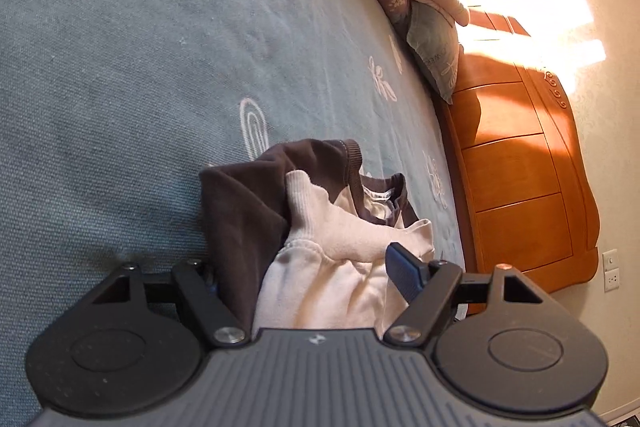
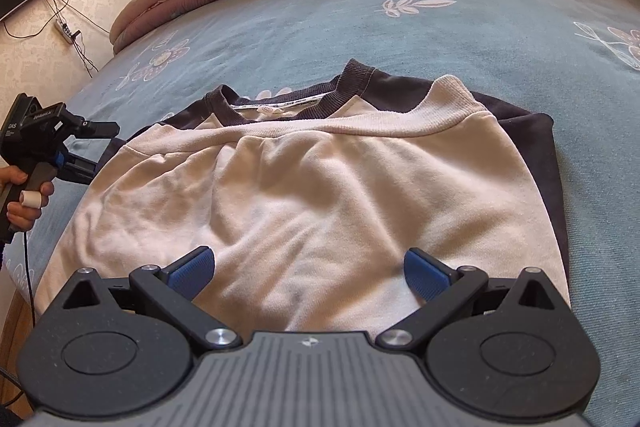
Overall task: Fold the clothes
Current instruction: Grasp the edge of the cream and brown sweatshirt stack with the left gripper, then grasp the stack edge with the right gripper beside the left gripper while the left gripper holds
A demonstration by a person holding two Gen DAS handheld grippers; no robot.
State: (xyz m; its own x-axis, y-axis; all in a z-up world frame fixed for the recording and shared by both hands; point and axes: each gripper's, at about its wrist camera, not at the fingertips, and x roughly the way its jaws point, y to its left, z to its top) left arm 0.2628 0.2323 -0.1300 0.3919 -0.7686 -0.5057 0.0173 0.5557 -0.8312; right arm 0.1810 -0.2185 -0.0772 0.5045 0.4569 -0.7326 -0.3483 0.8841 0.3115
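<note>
On the bed (image 2: pixel 400 27) the shirt (image 2: pixel 304 187) lies partly folded, sleeves tucked in. My right gripper (image 2: pixel 308 273) hovers spread over its hem; my left gripper (image 1: pixel 316 267) stands wide around its edge. Halving remains, I judge.
</note>
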